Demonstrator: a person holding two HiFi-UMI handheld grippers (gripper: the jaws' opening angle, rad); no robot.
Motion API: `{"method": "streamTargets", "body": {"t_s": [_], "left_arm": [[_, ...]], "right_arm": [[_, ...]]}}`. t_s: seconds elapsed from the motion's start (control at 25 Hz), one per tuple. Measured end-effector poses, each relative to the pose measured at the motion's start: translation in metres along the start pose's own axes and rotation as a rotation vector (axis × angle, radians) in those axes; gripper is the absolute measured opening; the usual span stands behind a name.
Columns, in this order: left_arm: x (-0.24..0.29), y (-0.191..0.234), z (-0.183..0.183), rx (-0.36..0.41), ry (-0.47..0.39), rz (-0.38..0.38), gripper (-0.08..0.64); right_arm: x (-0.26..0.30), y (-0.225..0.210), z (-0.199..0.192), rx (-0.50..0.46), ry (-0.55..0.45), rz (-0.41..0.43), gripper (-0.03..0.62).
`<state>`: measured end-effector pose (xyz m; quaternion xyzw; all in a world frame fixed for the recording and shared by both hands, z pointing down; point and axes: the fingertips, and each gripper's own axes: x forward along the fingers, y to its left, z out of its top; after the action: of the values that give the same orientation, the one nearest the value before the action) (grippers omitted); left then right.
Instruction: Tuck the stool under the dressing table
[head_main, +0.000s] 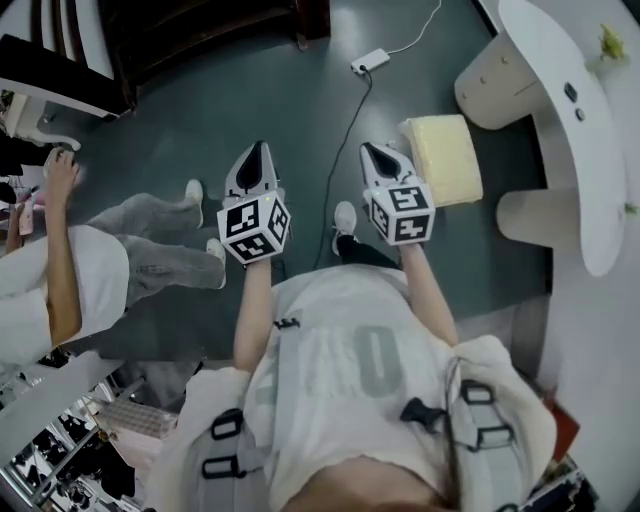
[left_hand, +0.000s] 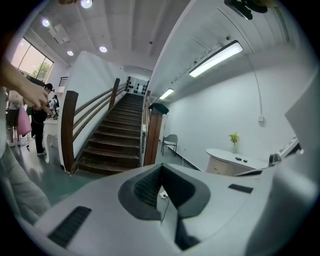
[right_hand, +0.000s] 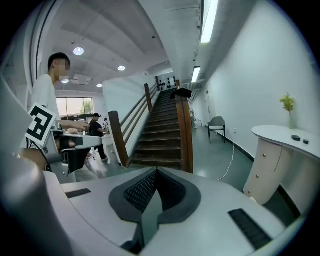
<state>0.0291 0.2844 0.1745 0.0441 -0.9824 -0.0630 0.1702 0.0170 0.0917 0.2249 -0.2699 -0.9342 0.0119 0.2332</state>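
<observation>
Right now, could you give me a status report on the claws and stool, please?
Left claw shut, empty. Right claw shut, empty. Stool out beside dressing table, untouched. Cable across floor ahead.

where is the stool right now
In the head view the stool stands on the floor at upper right, just left of the white dressing table and right of the right gripper, not yet tucked under.

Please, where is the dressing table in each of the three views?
Head view: table along the right edge, seen from above, with a curved white top.
Left gripper view: table right of centre, small and far off.
Right gripper view: table at the right edge, nearer.
Shared landmark: the plant standing on its top.
</observation>
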Motion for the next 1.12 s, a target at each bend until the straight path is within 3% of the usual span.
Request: {"method": "streamTargets", "body": {"t_s": [0.28, 0.6, 0.76, 0.96, 1.12], "left_arm": [[0.071, -0.027, 0.043, 0.026, -0.028, -0.047, 0.005], [0.138, -0.053, 0.063, 0.051, -0.019, -0.191, 0.005], [0.202, -0.082, 0.081, 0.079, 0.0, -0.335, 0.005], [0.276, -0.159, 0.101, 0.183, 0.037, -0.601, 0.005], [0.311, -0.208, 0.106, 0.232, 0.067, -0.763, 0.005]], "right_arm": [[0.036, -0.063, 0.032, 0.045, -0.013, -0.045, 0.002], [0.051, -0.099, 0.047, 0.081, -0.029, -0.162, 0.002], [0.054, -0.138, 0.061, 0.132, -0.053, -0.308, 0.002], [0.034, -0.204, 0.066, 0.255, -0.086, -0.586, 0.002], [0.018, -0.23, 0.067, 0.329, -0.1, -0.746, 0.002]]}}
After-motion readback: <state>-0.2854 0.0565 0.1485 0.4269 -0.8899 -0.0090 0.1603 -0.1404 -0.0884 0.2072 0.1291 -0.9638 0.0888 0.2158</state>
